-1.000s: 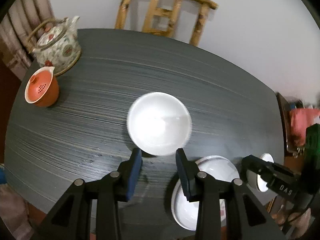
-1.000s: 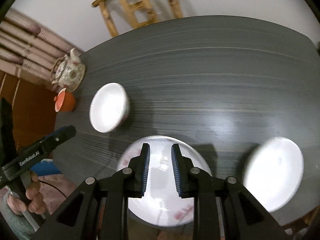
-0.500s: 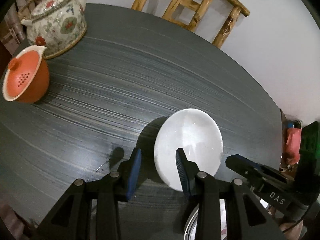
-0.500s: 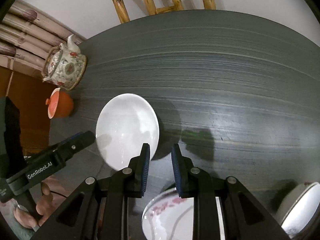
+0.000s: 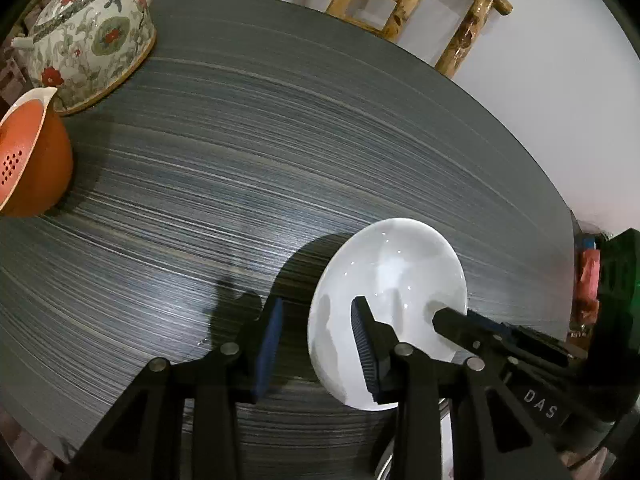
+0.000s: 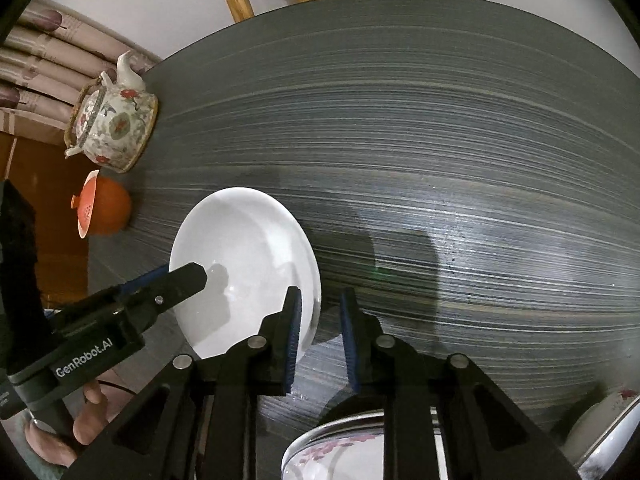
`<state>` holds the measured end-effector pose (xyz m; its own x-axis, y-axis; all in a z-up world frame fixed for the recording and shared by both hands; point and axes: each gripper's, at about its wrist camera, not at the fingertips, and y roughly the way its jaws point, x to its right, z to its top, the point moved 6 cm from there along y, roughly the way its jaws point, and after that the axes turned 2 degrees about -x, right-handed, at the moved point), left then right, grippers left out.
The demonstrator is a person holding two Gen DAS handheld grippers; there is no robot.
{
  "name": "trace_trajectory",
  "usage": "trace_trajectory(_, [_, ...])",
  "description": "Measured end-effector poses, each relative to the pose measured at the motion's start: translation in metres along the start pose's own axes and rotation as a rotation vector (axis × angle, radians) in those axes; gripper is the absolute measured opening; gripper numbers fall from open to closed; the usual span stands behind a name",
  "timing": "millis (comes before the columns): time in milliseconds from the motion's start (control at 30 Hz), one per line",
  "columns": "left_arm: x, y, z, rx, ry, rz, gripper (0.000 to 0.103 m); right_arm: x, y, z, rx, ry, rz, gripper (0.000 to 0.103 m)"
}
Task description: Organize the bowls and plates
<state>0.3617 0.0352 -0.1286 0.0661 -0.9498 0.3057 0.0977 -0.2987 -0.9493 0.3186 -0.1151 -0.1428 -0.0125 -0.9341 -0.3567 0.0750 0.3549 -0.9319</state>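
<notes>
The round white ceramic bowl [image 5: 390,300] sits on the dark streaked wooden table [image 5: 280,140]. The left gripper [image 5: 316,336] straddles the bowl's near rim, one finger inside, one outside, pads not pressing. The right gripper [image 6: 320,316] straddles the opposite rim; its jaws are closing, the rim between them, not yet squeezed.

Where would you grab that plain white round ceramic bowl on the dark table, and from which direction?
By its thin rim, from above. The white bowl sits upright on the dark table, wider than the jaws, so one finger goes inside, one outside the wall. The left gripper straddles the near rim this way, not yet pinching.
</notes>
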Motion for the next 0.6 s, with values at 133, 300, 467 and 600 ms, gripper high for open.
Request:
trace_trajectory(133, [0.0009,0.0056,-0.0015,-0.018,-0.015,-0.008,0.015,-0.0002,0.0018,-0.0005,0.001,0.007,0.018,0.012])
trace_trajectory(300, [0.0052,0.0083,-0.003,-0.001,0.001,0.033,0.008,-0.0022,0.004,-0.0035,0.003,0.001,0.02,0.009])
trace_trajectory(467, [0.006,0.0093,-0.0065,0.002,0.001,0.047,0.004,-0.0024,0.0039,-0.0052,0.015,0.002,0.013,0.008])
trace_trajectory(600, [0.0062,0.0075,-0.0094,-0.002,0.009,0.05,0.004,-0.0024,0.0037,-0.0079,0.017,-0.006,0.001,0.009])
